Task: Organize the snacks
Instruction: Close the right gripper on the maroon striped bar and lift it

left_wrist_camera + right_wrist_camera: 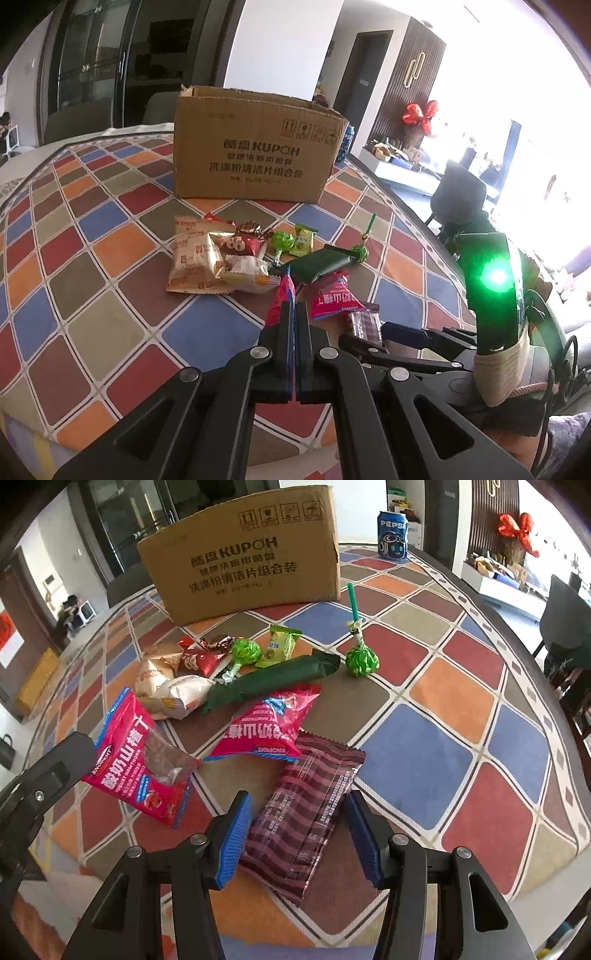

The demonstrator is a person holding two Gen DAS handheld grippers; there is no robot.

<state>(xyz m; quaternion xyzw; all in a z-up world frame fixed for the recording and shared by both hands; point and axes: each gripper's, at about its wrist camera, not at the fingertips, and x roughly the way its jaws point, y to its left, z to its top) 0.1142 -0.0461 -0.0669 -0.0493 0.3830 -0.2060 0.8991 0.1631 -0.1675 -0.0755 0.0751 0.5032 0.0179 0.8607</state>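
My left gripper [295,306] is shut on the edge of a pink hawthorn packet [281,295], which it holds just above the chequered tablecloth; in the right wrist view the same packet [144,764] hangs from that gripper [79,749] at the left. My right gripper [300,834] is open, its blue pads [236,834] on either side of a maroon striped packet [306,808] lying flat on the cloth. A second pink packet [266,727] lies just beyond it. The open cardboard box [247,554] stands at the back.
Between the box and the grippers lies a pile: a dark green bar [269,681], two green lollipops [362,661], a small green sachet [279,644], beige biscuit packets [192,258] and red-wrapped sweets [197,657]. A Pepsi can [392,535] stands right of the box. The table edge curves along the right.
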